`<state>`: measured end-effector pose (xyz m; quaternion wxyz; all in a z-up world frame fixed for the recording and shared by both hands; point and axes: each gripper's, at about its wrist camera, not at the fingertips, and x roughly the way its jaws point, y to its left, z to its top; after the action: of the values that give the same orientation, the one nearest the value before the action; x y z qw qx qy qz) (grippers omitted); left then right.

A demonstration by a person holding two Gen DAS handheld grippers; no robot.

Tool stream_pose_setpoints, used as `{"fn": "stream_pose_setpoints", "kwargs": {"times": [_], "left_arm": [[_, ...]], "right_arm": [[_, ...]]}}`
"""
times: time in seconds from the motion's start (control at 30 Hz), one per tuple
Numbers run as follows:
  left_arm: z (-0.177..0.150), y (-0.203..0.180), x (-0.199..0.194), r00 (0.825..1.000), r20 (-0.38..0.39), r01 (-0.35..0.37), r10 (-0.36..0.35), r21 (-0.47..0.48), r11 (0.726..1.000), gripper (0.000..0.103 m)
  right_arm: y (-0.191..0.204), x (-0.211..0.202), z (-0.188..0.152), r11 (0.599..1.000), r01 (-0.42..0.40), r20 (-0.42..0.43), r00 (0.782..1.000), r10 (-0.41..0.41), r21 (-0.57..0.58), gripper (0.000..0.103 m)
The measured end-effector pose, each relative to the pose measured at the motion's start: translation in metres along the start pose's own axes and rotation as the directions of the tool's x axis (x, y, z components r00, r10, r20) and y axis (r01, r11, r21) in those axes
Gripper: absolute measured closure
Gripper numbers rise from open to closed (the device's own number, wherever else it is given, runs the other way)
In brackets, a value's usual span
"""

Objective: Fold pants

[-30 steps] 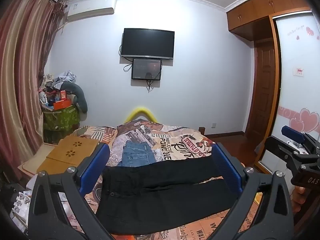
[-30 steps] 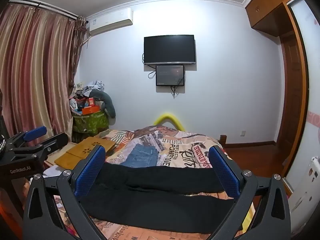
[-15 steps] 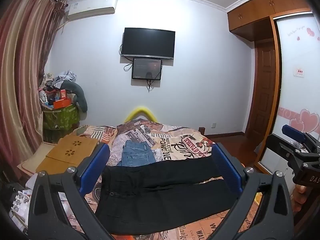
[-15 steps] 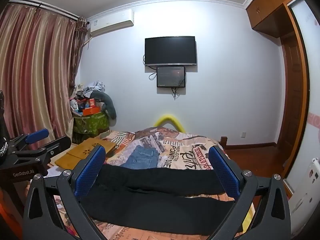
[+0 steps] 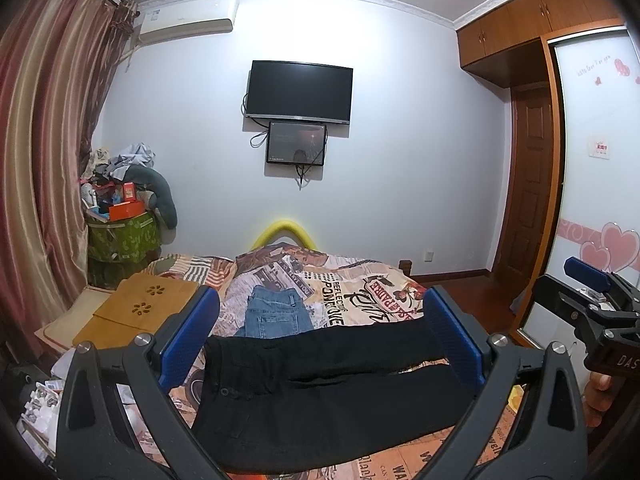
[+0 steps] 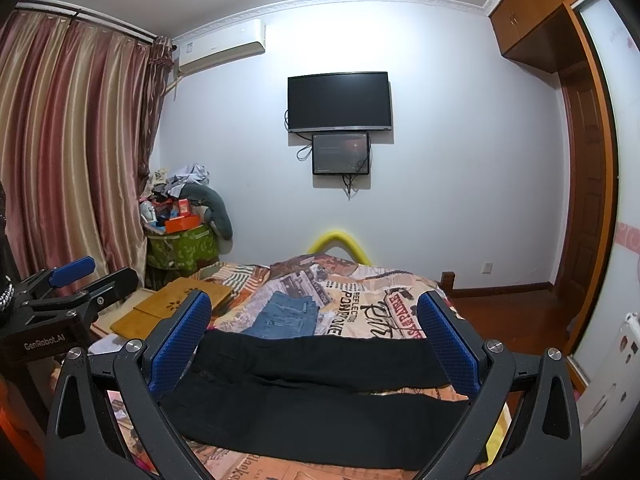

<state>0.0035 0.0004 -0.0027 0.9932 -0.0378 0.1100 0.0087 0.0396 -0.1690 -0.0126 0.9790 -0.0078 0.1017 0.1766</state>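
On the printed bedspread (image 5: 360, 304), flat matte black pants (image 5: 320, 392).

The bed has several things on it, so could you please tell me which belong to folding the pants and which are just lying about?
For the job:
black pants
left tool
right tool

Lying about:
jeans
wooden board
green bin

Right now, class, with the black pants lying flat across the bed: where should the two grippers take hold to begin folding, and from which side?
Grip the black pants at the near edge: left gripper at the waistband on the left, right gripper at the near leg's cuff on the right. Come from above, on the near side. The legs lie side by side, so lifting that edge probably lays one leg over the other.
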Motion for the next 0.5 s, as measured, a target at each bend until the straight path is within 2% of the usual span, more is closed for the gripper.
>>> {"fn": "stream_pose_setpoints", "kwargs": {"times": [0.5], "left_arm": [[0.0030, -0.0036, -0.0006, 1.000, 0.012, 0.000, 0.000, 0.008, 1.000, 0.000]], "right_arm": [[-0.0021, 0.0004, -0.0016, 1.000, -0.003, -0.001, 1.000, 0.003, 0.004, 0.001]]}}
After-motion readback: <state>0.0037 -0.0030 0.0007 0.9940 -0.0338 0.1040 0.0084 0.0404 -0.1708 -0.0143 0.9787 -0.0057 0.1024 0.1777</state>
